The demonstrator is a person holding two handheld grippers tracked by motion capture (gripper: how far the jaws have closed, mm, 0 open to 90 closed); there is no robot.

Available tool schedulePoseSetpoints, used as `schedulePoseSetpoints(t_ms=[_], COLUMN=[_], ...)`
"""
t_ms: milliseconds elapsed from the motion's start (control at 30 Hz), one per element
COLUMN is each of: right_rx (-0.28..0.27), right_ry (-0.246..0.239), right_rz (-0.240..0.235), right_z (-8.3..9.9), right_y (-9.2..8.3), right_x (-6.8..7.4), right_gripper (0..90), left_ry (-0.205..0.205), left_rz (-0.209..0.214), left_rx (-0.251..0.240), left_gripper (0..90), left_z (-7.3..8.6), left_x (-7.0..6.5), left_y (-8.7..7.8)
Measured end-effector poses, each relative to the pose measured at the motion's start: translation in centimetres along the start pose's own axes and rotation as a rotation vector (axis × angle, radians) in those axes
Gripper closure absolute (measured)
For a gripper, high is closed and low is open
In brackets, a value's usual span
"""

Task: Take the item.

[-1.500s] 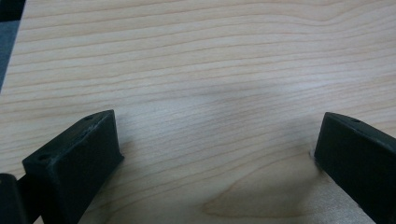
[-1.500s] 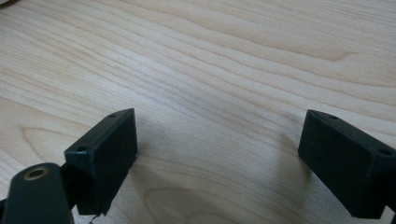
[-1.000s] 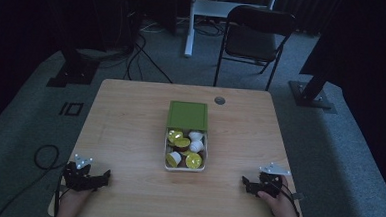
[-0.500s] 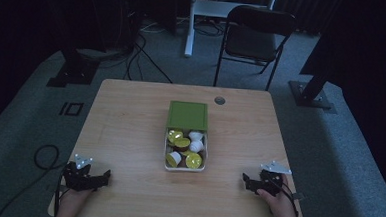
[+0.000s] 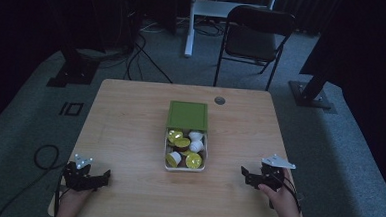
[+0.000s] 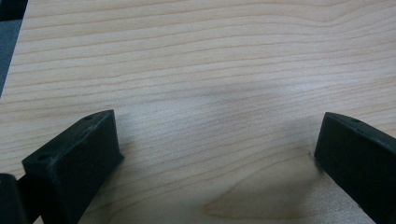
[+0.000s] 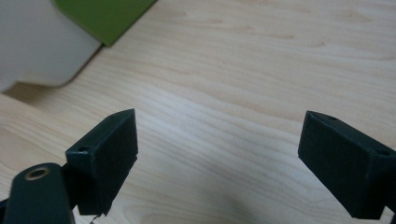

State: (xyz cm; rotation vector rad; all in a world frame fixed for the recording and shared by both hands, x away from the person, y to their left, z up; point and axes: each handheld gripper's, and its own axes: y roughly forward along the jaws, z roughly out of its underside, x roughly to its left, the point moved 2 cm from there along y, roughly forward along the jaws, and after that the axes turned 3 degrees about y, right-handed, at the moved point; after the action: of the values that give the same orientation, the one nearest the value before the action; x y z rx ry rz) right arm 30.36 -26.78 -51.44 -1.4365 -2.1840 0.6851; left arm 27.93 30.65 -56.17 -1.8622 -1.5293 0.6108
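Note:
A white box [image 5: 203,163] holding several yellow-green and white capsules [image 5: 174,159] sits at the middle of the wooden table [image 5: 130,120]. Its green lid [image 5: 187,115] lies flat just behind it. My left gripper [image 5: 105,176] rests near the front left corner, jaws open over bare wood [image 6: 210,140]. At the front right, my right gripper [image 5: 244,174] is held in a hand, open and empty. In the right gripper view the box's white wall [image 7: 37,46] and the green lid [image 7: 105,16] are at upper left.
A small round grommet [image 5: 219,100] sits in the table near its far edge. A black folding chair [image 5: 254,39] stands behind the table, with stand bases and cables on the grey floor. Bare wood lies on both sides of the box.

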Motion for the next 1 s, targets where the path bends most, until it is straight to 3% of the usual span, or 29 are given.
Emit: schedulePoseSetpoints(t_ms=[333, 1000], right_rx=[-0.043, -0.118], right_ry=[0.005, -0.046], right_rz=[-0.03, -0.137], right_z=[-1.7, -5.6], right_y=[-0.9, -1.3], right_x=[0.9, 4.9], right_gripper=[11.8, 11.9], left_ry=[0.001, -0.001], left_rz=[0.0, 0.0], left_rx=[0.001, -0.001], left_gripper=[0.2, 0.2], left_z=[0.0, 0.0], left_x=[0.0, 0.0], left_y=[0.0, 0.0])
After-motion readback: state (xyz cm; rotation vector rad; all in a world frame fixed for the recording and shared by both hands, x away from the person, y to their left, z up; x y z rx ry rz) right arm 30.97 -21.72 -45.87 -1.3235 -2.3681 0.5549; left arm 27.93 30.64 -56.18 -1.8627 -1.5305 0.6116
